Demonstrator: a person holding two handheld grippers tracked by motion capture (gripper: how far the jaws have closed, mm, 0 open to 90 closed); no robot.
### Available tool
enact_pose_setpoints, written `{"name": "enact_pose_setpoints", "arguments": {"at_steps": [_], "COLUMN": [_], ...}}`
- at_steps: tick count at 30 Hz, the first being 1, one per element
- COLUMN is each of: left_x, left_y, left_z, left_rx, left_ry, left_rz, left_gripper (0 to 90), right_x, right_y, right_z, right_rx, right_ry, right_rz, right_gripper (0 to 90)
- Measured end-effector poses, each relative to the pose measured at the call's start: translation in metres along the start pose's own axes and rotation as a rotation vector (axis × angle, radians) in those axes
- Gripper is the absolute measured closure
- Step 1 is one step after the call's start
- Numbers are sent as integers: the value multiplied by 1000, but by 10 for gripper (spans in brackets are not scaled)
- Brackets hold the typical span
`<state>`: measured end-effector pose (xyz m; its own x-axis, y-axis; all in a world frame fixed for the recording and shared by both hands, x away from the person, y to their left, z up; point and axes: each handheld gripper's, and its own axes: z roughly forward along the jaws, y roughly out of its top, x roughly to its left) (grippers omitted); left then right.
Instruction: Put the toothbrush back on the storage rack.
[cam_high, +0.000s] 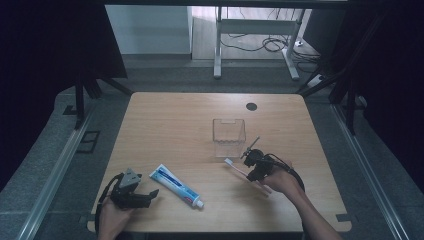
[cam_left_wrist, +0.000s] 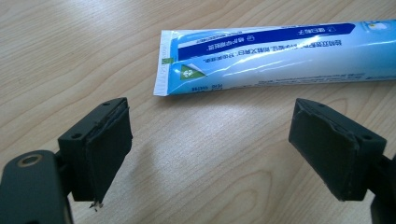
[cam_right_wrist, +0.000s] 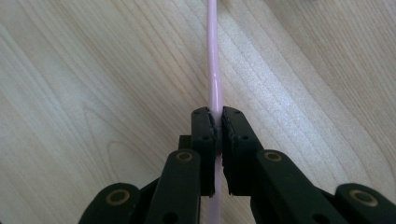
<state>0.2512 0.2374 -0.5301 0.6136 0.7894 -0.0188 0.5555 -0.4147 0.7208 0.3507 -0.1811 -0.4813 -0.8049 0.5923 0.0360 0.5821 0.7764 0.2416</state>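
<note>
On table, right of centre | right gripper (cam_right_wrist: 218, 122) clamped on pink toothbrush (cam_right_wrist: 214, 60) mid-handle, head toward clear box (cam_high: 228, 137) (likely its destination) | left gripper (cam_left_wrist: 224, 154) jaws wide, nothing held, parked facing toothpaste (cam_left_wrist: 280, 56) crimp end, probably next pick

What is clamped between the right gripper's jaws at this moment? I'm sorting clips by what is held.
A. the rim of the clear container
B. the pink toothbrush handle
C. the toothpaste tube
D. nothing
B: in the right gripper view the right gripper has its jaws pressed shut on the thin pink toothbrush, while the toothpaste tube lies apart on the table and the clear container stands untouched.
</note>
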Motion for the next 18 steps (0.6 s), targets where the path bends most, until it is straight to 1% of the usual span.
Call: {"name": "enact_pose_setpoints", "arguments": {"at_steps": [5,12,18], "left_x": [0,0,-1], "left_y": [0,0,0], "left_z": [0,1,1], "left_rx": [2,8,9], "left_ry": [2,5,8], "left_rz": [-1,3,5], "left_gripper": [135,135,136], "right_x": [0,3,5], "right_y": [-4,-10,-11], "right_z": [-8,-24,-39], "right_rx": [-18,-73,-113], "right_ry": [7,20,22], "right_rz": [-9,-21,-26], "right_gripper": [838,838,838]}}
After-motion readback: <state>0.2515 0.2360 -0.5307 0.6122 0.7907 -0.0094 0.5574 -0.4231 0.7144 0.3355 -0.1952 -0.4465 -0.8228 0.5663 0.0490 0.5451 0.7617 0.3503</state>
